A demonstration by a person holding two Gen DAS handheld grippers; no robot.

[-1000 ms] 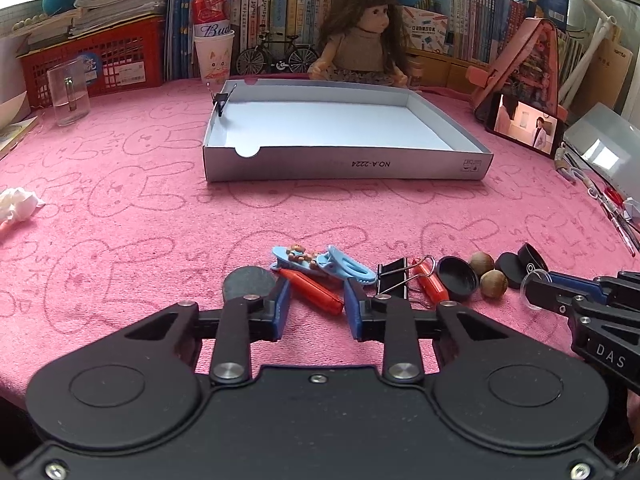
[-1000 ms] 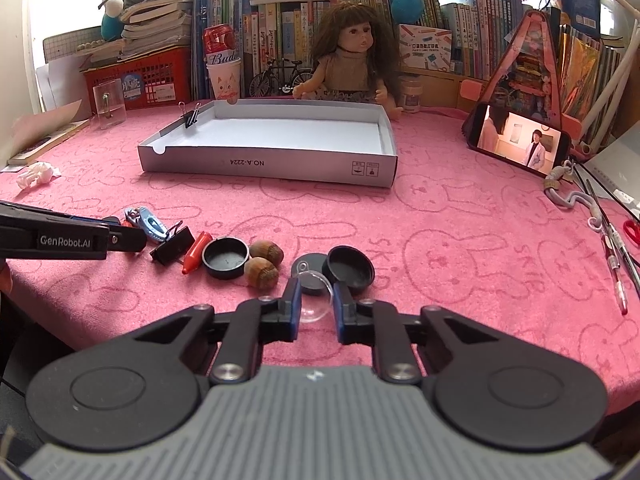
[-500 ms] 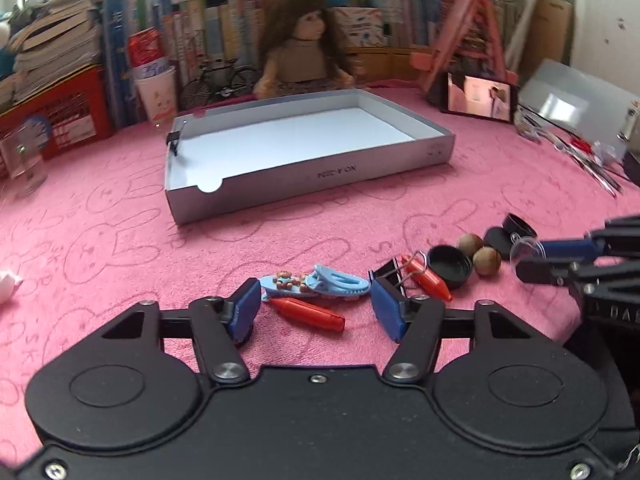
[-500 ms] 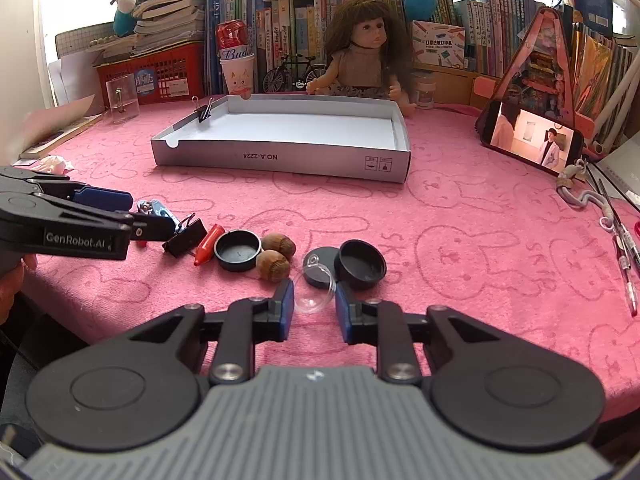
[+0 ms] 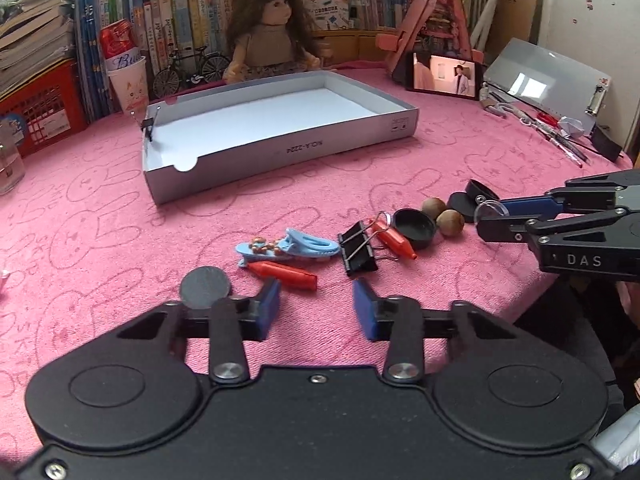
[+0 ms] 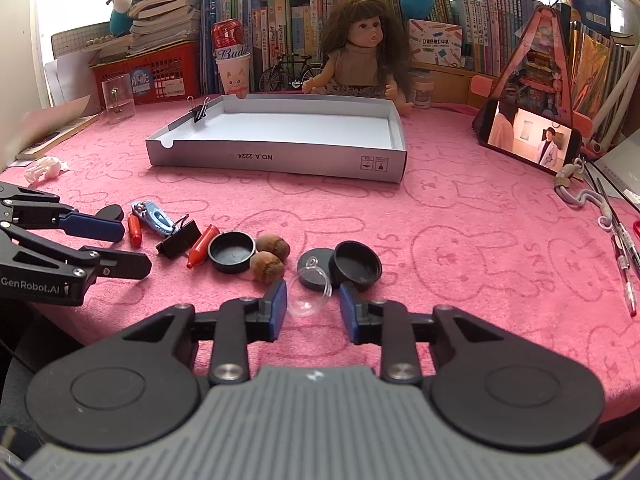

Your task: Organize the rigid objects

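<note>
A row of small items lies on the pink cloth: a grey disc (image 5: 205,288), two red caps (image 5: 282,274), a blue hair clip (image 5: 288,246), a black binder clip (image 5: 356,248), a black lid (image 5: 414,227), two nuts (image 5: 450,222) and more black lids (image 6: 356,266). My left gripper (image 5: 316,310) is open and empty, just short of the red cap. My right gripper (image 6: 312,306) is open, its pads either side of a clear plastic half-ball (image 6: 310,296) that rests on the cloth. An empty white box tray (image 5: 280,160) stands behind; it also shows in the right wrist view (image 6: 276,158).
A doll (image 6: 360,56), books, a red basket (image 6: 152,76) and a paper cup (image 6: 234,74) line the back. A phone on a stand (image 6: 530,138) is at the right, with pens (image 6: 624,248) nearby. A binder clip (image 6: 200,110) sits on the tray's left wall. The table's front edge is close.
My right gripper has opened and let go of the clear half-ball, which now rests on the cloth. My left gripper has opened wider and drawn back and to the right.
</note>
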